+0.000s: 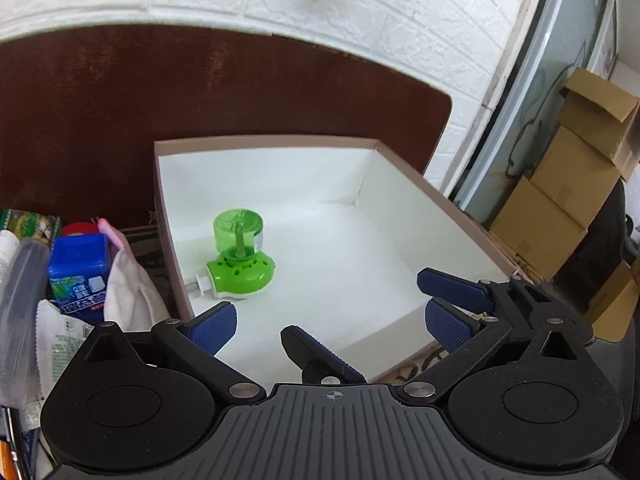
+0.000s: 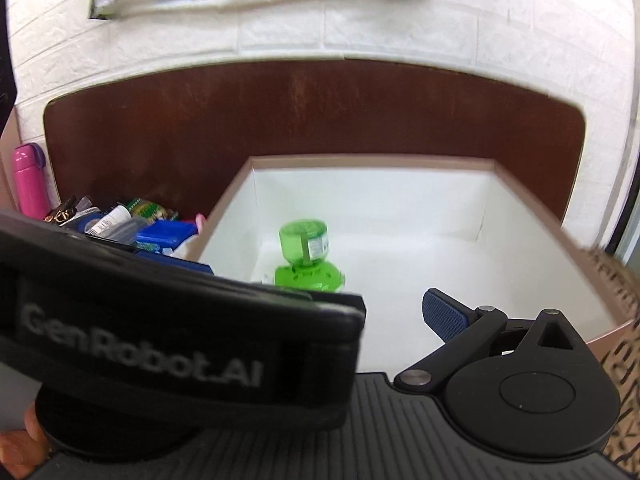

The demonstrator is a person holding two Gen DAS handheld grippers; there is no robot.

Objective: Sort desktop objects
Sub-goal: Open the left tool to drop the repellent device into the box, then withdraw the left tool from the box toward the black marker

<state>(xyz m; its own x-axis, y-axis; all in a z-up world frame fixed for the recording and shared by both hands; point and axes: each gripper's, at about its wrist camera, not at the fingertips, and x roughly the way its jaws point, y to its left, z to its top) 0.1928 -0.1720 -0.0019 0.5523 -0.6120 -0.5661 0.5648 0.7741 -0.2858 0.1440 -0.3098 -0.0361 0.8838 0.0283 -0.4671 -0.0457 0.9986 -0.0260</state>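
Brown box, white inside, holds one green mosquito-repellent plug-in near its left wall. Left gripper spread wide, empty; right gripper spread, empty, above box.

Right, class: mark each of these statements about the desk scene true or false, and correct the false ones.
1. The green plug-in device is inside the white-lined box. True.
2. The left claw is shut on the green device. False: its fingers are spread wide and hold nothing; the device sits apart from them.
3. A blue container sits outside the box, on its left side. True.
4. The pink bottle lies inside the box. False: it stands upright outside the box, by the white wall.
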